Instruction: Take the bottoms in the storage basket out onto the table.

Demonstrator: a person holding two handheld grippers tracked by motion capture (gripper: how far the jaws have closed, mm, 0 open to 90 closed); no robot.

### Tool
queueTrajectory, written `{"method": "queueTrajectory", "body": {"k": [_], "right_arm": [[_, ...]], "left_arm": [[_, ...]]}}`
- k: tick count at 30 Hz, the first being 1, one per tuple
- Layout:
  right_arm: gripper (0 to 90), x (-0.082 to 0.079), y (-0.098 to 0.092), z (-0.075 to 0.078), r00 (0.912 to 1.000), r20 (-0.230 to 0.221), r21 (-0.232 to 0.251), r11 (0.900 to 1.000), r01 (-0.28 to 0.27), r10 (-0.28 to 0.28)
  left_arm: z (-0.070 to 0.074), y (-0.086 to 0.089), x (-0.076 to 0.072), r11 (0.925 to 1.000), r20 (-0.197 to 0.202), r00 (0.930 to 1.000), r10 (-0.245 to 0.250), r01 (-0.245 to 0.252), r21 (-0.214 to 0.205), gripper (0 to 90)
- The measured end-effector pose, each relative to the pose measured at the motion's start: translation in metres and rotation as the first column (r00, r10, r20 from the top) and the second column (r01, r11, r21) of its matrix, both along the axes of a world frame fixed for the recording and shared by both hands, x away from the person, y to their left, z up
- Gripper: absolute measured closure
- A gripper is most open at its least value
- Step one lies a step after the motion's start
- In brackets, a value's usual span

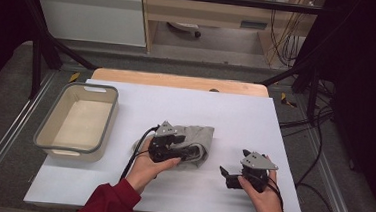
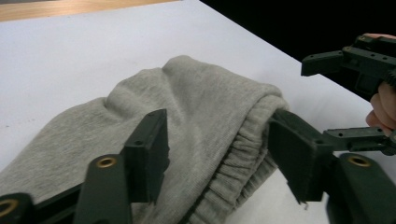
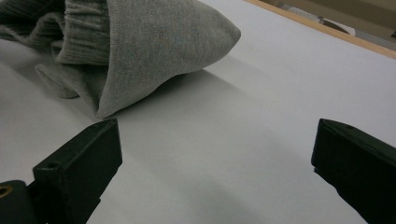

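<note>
Centrally in the high view lies a grey garment (image 1: 196,139); soft and limp, it is best pinched at its ribbed band. Left gripper (image 2: 217,154) straddles it, jaws spread; right gripper (image 3: 215,170) gapes empty.

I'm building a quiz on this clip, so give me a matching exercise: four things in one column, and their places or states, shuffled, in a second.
Things:
1. left gripper
2. right gripper
3. grey garment
4. bin

Places or states:
A. standing at the table's left, nothing inside
B. bunched up mid-table
C. jaws open over bare white tabletop
D. jaws open astride the ribbed band

Pairs: 1-D, 2-C, 3-B, 4-A
</note>
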State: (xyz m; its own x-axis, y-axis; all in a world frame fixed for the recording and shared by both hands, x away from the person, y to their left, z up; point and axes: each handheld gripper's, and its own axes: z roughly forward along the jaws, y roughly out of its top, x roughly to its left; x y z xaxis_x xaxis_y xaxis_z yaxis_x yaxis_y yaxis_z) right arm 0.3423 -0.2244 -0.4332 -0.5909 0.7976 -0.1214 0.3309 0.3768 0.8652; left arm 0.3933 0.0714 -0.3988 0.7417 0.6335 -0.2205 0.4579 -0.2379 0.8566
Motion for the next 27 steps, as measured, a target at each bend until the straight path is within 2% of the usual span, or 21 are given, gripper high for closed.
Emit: {"method": "queueTrajectory", "body": {"k": [5,13,19,27], "right_arm": [[2.2,0.000,0.000,0.000,1.0000,-0.001,0.001,1.0000,0.000,0.000],[2.2,0.000,0.000,0.000,1.0000,-0.001,-0.001,1.0000,-0.003,0.003],[2.2,0.000,0.000,0.000,1.0000,-0.002,-0.002,1.0000,-0.002,0.002],[2.1,0.000,0.000,0.000,1.0000,-0.002,0.002,1.0000,-0.001,0.001]], "left_arm": [[0.001,-0.002,0.000,0.9999,-0.014,0.9999,0.001,-0.001,-0.012,25.9],[0.008,0.000,0.001,0.9995,-0.016,0.9999,0.007,-0.008,-0.030,17.5],[0.014,0.003,0.001,0.9991,-0.004,0.9996,0.029,-0.029,-0.032,9.5],[0.031,0.016,0.002,0.9980,0.037,0.9984,0.043,-0.041,-0.049,8.1]]}}
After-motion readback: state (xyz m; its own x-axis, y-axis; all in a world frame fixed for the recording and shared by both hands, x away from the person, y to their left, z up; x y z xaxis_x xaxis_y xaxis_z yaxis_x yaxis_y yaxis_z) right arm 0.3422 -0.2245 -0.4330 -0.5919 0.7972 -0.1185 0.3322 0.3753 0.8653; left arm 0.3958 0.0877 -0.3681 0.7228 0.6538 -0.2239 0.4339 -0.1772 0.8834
